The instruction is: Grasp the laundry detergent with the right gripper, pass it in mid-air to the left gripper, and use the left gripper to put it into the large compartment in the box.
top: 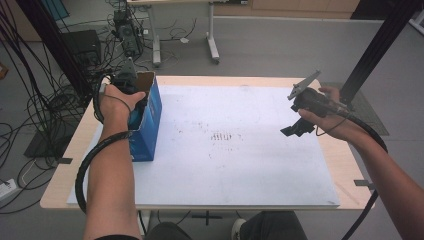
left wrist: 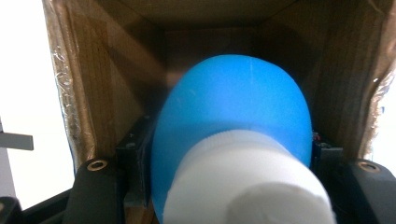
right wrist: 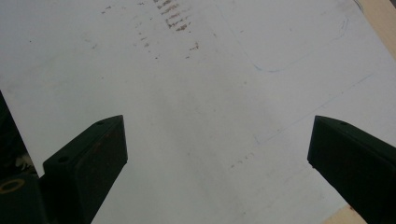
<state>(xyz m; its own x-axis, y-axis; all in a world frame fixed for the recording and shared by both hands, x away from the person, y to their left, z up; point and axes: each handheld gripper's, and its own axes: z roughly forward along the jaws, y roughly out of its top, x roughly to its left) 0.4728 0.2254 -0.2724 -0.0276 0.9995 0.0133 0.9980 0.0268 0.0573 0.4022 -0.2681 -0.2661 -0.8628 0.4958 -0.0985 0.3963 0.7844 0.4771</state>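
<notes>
The left gripper (left wrist: pixel 219 186) was down inside the open top of the blue cardboard box (top: pixel 147 120), which stood at the left side of the white board (top: pixel 240 150) covering the table, and its jaws were pinched on a blue bottle with a white cap (left wrist: pixel 233 154), the cap end nearest the camera and the rounded blue body pointing deeper into the box. The chief risk, as I judged it, lay in the tight fit: the bottle's body sat close to the brown inner walls, so a tilted lift or a tilted lowering could catch the bottle on the taped rim or drag the whole box along, tipping it on the board, since nothing steadied it. The smooth, rounded plastic might also have twisted or slipped between the pads if the grip was off-centre; how squarely the pads sat on it was hard to tell, because the bottle blocked most of the left gripper view. The right gripper (right wrist: pixel 217 154) hung above the right part of the board with its jaws spread wide and nothing between them, well apart from the box, so it offered no support. No brand, label or readable writing showed on the bottle, the box or the board; the board bore only brownish smudges and faint pen lines.
</notes>
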